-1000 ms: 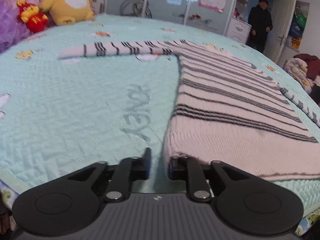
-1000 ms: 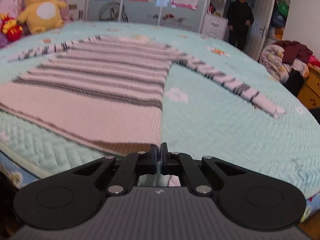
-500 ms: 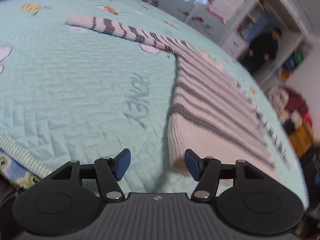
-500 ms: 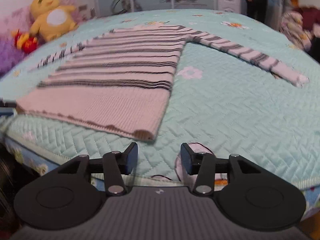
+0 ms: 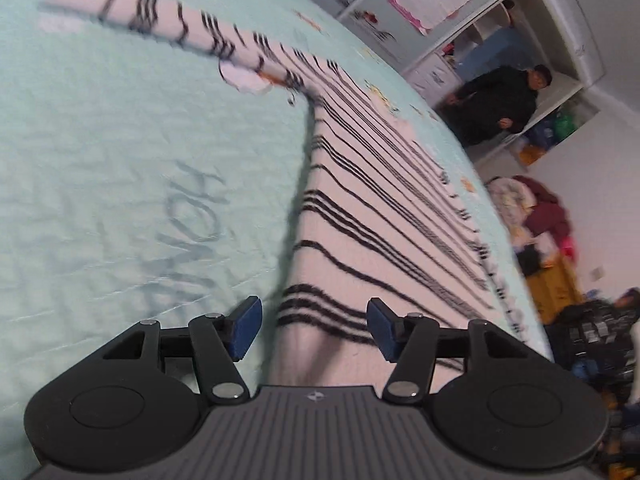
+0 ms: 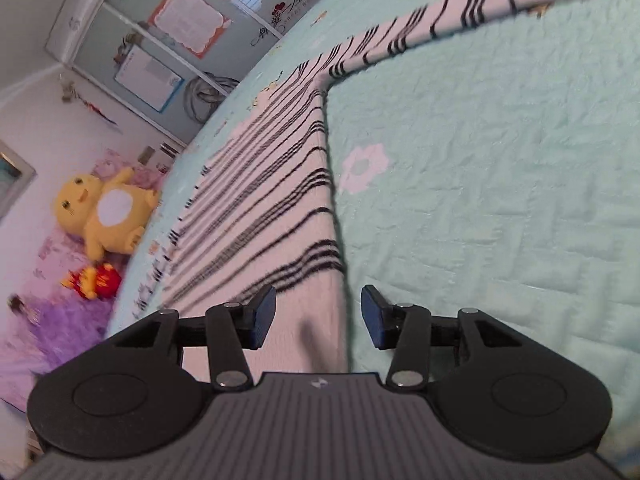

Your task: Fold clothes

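Here, striped sweater (image 5: 360,216) flat across quilted bed (image 5: 120,140).

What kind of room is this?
Most likely a bedroom: a wide bed under a mint quilted bedspread, plush toys like the yellow chick, and a wardrobe with a clothes pile nearby.

Both wrist cameras look low and close along opposite side edges of the same striped sweater (image 5: 360,216), tilted.
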Demonstrator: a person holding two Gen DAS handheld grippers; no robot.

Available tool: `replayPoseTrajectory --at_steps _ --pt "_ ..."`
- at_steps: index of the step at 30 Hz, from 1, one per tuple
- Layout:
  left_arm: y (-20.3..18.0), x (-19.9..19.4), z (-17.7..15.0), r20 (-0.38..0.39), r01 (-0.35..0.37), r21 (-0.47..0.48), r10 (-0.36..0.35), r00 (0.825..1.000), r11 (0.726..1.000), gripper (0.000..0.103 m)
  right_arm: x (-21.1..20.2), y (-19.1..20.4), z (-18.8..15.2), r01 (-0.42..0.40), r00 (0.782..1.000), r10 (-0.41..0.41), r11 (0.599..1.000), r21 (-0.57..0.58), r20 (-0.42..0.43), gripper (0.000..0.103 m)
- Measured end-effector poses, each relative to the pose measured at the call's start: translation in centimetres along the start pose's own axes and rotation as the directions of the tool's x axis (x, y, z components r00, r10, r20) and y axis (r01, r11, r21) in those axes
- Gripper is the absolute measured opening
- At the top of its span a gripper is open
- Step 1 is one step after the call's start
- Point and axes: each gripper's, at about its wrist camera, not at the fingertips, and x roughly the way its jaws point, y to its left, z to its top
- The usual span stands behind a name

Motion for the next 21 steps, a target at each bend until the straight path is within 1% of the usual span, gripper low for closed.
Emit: replayPoseTrajectory --at_steps 1,2,3,4,5,6,7,8,10,11,13,15,18,19,21 --pt "0.2 0.1 0.1 -0.003 0.007 -0.011 -0.007 1.0 1.0 0.057 0.5 -0.2 0.2 -0.018 1.0 0.018 1.0 0.023 -0.005 0.048" --pt "0.3 0.2 0.3 -0.006 0.012 -0.021 -0.012 1.0 1.0 0.048 0.9 -0.4 0.3 -0.034 0.999 0.034 0.999 0.042 -0.01 0.047" --pt "0.3 0.1 0.2 -0.005 -0.001 -0.008 0.001 1.0 1.0 0.042 1.3 -0.4 0.3 -0.047 0.999 0.048 0.997 0.055 -0.016 0.046" --pt "0.2 -0.1 0.0 -0.004 -0.017 0.008 0.017 1.0 1.0 0.021 1.6 -0.4 0.3 -0.054 0.998 0.056 0.997 0.061 -0.023 0.04" --pt "0.2 -0.2 -0.1 -0.002 -0.032 0.024 0.032 0.999 0.999 0.01 1.8 -0.3 0.2 -0.049 0.998 0.051 0.997 0.057 -0.031 0.025" --pt "0.1 -0.4 -0.2 0.001 -0.048 0.04 0.048 0.999 0.998 0.01 1.9 -0.3 0.1 -0.038 0.998 0.04 0.998 0.052 -0.038 0.018" --pt "0.1 -0.6 -0.4 0.003 -0.063 0.056 0.063 0.998 0.996 0.008 2.0 -0.3 0.0 -0.028 0.999 0.03 0.999 0.047 -0.045 0.009" --pt "0.0 -0.8 -0.5 0.006 -0.079 0.072 0.078 0.997 0.994 0.007 2.1 -0.3 -0.1 -0.018 0.998 0.02 0.999 0.041 -0.052 0.007" --pt "-0.1 -1.1 -0.8 0.012 -0.11 0.104 0.109 0.994 0.989 0.007 1.6 -0.1 -0.2 0.014 0.999 -0.013 1.0 0.018 -0.046 0.006" --pt "0.0 -1.2 -0.8 0.017 -0.127 0.121 0.126 0.992 0.985 0.007 1.1 0.2 -0.2 0.045 0.998 -0.045 0.999 -0.015 -0.032 0.005" --pt "0.5 -1.1 -0.7 0.013 -0.127 0.122 0.126 0.992 0.984 0.009 0.2 0.0 0.0 0.095 0.995 -0.096 0.994 -0.057 -0.011 0.005" --pt "0.5 -1.0 -0.4 0.014 -0.11 0.101 0.109 0.994 0.989 0.009 0.3 -0.5 0.1 0.094 0.995 -0.096 0.994 -0.052 -0.024 0.004" --pt "0.6 -1.0 0.1 0.017 -0.083 0.066 0.082 0.996 0.994 0.013 0.7 0.0 0.0 0.097 0.995 -0.099 0.992 -0.084 -0.022 0.005" --pt "0.6 -1.0 0.2 0.018 -0.074 0.055 0.073 0.997 0.996 0.015 0.8 0.0 0.0 0.086 0.996 -0.089 0.993 -0.075 -0.031 0.006" --pt "0.7 -1.0 0.5 0.021 -0.056 0.032 0.056 0.998 0.998 0.028 0.8 -0.2 0.2 0.065 0.997 -0.067 0.997 -0.049 -0.039 0.009"
